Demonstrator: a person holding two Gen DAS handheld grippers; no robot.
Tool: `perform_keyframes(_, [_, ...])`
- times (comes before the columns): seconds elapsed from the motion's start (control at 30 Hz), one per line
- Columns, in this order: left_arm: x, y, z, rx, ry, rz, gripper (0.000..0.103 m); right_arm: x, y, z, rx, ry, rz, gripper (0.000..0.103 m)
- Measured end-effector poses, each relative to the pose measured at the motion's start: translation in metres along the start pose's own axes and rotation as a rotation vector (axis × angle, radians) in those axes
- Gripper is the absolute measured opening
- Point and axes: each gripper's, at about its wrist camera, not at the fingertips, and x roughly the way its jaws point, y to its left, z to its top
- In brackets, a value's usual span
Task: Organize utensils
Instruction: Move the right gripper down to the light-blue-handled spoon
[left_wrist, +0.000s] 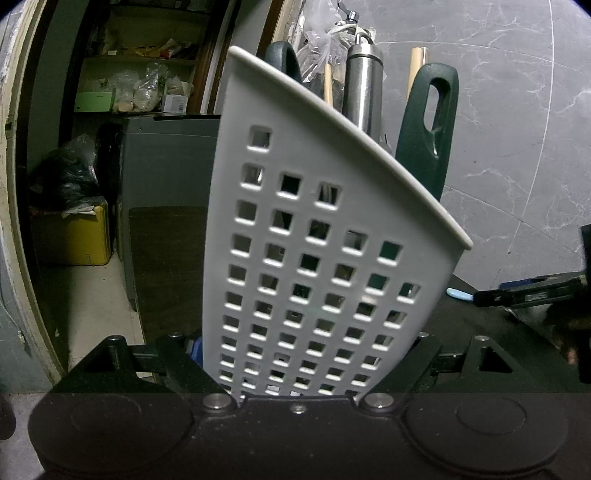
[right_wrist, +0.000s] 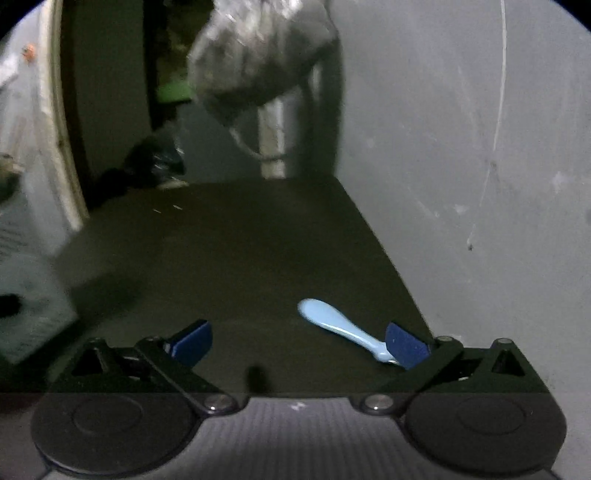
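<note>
The white perforated utensil holder (left_wrist: 306, 266) sits clamped between the fingers of my left gripper (left_wrist: 295, 373), tilted so its rim slopes down toward the right. My pads are hidden behind its walls, but the links press in against both sides of its base. Out of its top stand two dark green plastic handles (left_wrist: 424, 136), one with a long hanging slot, a stainless steel handle (left_wrist: 362, 92) with a ring at its end, and pale wooden sticks (left_wrist: 415, 70). Behind it a clear plastic bag (left_wrist: 321, 37) hangs by the grey marbled wall (left_wrist: 517, 129).

My right gripper (right_wrist: 299, 343) is spread wide over the dark tabletop (right_wrist: 240, 251) with nothing between its blue pads (right_wrist: 406, 343). A light blue spoon handle (right_wrist: 340, 325) lies flat on the table just inside my right-hand pad, its lower end passing behind that pad; whether they touch I cannot tell. This view is blurred.
</note>
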Motion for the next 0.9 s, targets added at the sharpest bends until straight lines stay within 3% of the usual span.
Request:
perform_keyframes(0.37, [0.0,0.0,0.0,0.0,0.0,0.0,0.085,0.034,-0.017,-0.003,0.034,0.07,-0.001,0.094])
perform_keyframes(0.73, [0.001,-0.001,0.0,0.001,0.0,0.002,0.085,0.001,-0.011,-0.028,0.136,0.081,-0.055,0.094])
perform_keyframes(0.9, [0.001,-0.001,0.0,0.0,0.001,0.001,0.085,-0.027,0.004,-0.046,0.177,0.076,0.021,0.094])
